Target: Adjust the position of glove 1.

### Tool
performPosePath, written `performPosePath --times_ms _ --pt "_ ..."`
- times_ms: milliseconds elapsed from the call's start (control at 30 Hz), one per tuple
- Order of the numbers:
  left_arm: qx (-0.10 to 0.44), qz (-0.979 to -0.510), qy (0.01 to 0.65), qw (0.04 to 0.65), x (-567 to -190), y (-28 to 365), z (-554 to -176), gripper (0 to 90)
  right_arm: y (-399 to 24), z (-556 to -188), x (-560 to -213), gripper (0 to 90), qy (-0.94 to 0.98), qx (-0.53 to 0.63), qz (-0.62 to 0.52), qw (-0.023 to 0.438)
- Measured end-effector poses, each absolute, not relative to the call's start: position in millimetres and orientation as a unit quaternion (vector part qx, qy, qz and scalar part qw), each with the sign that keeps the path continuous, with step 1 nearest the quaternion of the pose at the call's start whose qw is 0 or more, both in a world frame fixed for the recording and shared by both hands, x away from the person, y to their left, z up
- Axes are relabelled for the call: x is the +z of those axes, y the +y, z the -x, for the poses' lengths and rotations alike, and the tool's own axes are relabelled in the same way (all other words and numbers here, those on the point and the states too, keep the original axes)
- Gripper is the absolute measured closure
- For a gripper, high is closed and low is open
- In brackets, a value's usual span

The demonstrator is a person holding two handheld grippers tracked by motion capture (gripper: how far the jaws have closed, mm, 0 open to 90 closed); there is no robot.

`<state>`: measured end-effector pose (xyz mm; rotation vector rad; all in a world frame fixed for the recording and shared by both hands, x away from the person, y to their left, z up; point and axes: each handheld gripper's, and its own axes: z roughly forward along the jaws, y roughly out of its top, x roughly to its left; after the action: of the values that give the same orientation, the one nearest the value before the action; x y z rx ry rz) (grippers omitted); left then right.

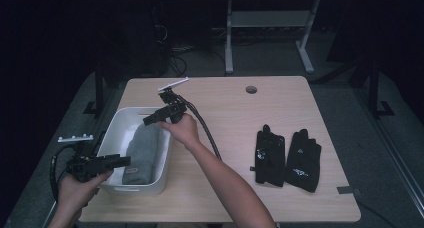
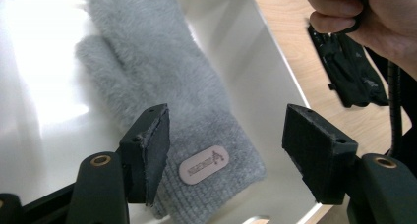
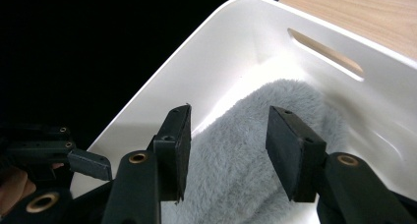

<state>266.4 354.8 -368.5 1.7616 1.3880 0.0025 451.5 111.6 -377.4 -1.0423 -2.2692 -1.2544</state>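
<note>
At the desk's left edge, a fluffy grey knitted mitten (image 1: 141, 153) lies inside the white plastic bin (image 1: 116, 126). The right hand-held gripper (image 1: 151, 119) hovers above it, jaws spread and empty; the left hand-held gripper (image 1: 119, 161) waits spread too. Two black gloves (image 1: 287, 157) near the right edge seem left to pack.

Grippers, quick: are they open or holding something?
Left gripper: open, holding nothing, above the grey mitten.
Right gripper: open, holding nothing, over the mitten in the white bin.
</note>
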Motion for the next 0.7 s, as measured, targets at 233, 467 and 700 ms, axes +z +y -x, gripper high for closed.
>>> performPosePath --times_ms 233,467,700 --pt "0.007 -0.712 0.547 0.441 -361.8 348.2 -267.1 34.3 100.2 -450.9 -371.0 50.5 -0.794 -0.452 0.368 0.171" --pt "0.007 -0.719 0.535 0.445 -356.2 336.7 -269.5 33.9 83.7 -451.4 -364.0 49.3 -0.785 -0.462 0.373 0.176" --pt "0.009 -0.724 0.527 0.445 -351.2 325.0 -272.0 33.4 67.6 -451.0 -360.1 48.4 -0.781 -0.471 0.372 0.172"
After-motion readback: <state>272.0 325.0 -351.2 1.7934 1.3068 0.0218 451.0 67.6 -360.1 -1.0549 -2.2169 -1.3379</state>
